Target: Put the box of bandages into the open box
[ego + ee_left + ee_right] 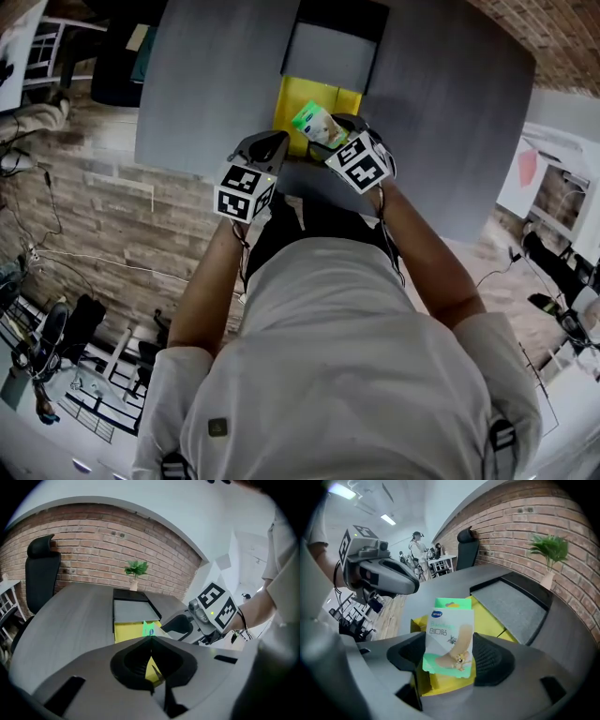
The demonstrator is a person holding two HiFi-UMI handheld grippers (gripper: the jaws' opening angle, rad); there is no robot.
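Observation:
The box of bandages, green and white with a cartoon print, hangs upright above the near end of the open box. My right gripper is shut on its lower half, one pad on each side. The open box has a yellow inside and lies on the grey table, with its grey-lined lid folded back on the far side. My left gripper hovers just left of the right one, jaws closed tip to tip with nothing held. Beyond it the yellow box and the bandage box show.
A small potted plant stands at the table's far edge against the brick wall. A black office chair sits at the far left corner. The table's near edge runs just under both grippers. People stand far off in the room.

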